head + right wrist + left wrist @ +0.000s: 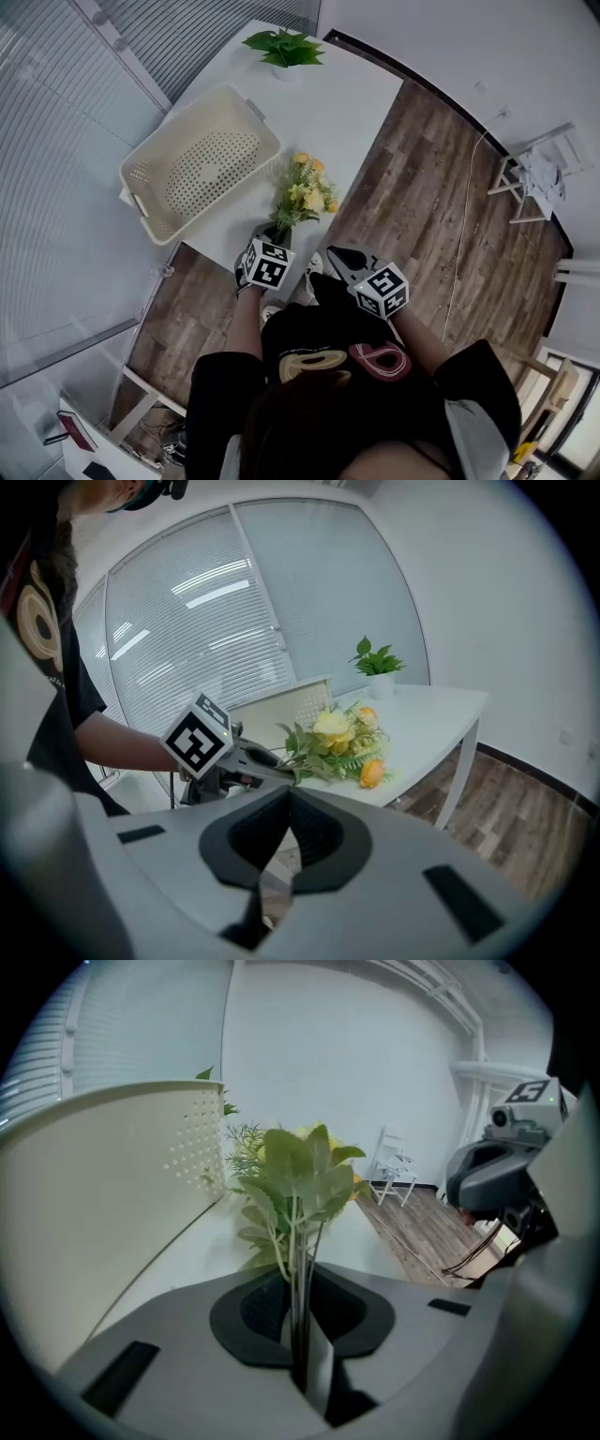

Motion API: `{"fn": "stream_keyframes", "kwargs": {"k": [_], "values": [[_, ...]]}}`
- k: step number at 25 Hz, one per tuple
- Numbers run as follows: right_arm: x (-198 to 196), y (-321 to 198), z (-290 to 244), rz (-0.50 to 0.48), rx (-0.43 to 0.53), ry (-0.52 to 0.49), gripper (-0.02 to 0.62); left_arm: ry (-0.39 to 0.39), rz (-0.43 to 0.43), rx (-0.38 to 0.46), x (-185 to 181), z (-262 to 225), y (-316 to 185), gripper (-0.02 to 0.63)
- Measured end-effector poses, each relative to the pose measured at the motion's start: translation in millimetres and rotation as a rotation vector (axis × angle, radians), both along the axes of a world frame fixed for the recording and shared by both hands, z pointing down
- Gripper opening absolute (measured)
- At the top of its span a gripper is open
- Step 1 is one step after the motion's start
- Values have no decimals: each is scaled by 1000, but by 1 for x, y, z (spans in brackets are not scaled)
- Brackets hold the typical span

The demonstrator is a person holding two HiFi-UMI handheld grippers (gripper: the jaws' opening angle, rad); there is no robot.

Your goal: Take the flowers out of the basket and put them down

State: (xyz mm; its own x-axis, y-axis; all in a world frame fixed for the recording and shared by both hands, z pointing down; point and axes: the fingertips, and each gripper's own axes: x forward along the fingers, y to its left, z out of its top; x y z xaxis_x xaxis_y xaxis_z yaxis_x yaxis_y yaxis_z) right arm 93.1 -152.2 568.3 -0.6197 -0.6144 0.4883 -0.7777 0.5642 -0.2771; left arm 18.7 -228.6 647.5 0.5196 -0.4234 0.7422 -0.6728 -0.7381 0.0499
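The flowers (305, 195) are out of the basket (169, 202). They lie on the white counter (328, 103), close to its near edge and just beside the basket at 3 o'clock from it. Only the head view shows the whole bunch from above with the empty basket next to it. Only the right gripper view shows the bunch (339, 738) from the side. There the yellow and orange heads rest on the counter (441, 714) and the stems go up a little to the left gripper (281, 772). The left gripper view shows the grip up close. The left gripper (300, 1283) has its fingers pressed on the thin green stems, and the leaves (300, 1171) stand in front of it. In the head view the bunch runs the long way from 7 o'clock to 1 o'clock. The stems are at 7 o'clock in the left gripper (265, 234), and the heads point to 1 o'clock. The right gripper (342, 261) is at 4 o'clock from the left one, off the counter and near the person's body. Its own view shows its fingers (291, 803) together with nothing between them. A small potted plant (286, 47) stands at 12 o'clock, at the far end of the counter. A white chair (534, 178) stands on the wood floor (422, 187) at 3 o'clock, well apart from the counter.
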Motion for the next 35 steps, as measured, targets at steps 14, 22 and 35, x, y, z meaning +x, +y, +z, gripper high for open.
{"fn": "stream_keyframes", "kwargs": {"k": [14,22,35], "values": [[2,7,-3,25,19,-2,11,-14,-10,24,2,-1,8,258],[-6,8,-11,8,39,-46,11,56,-74,47,-15,-20,13,307],[-24,10,-16,37,55,-86,11,268,-235,127,-51,-93,32,307]]}}
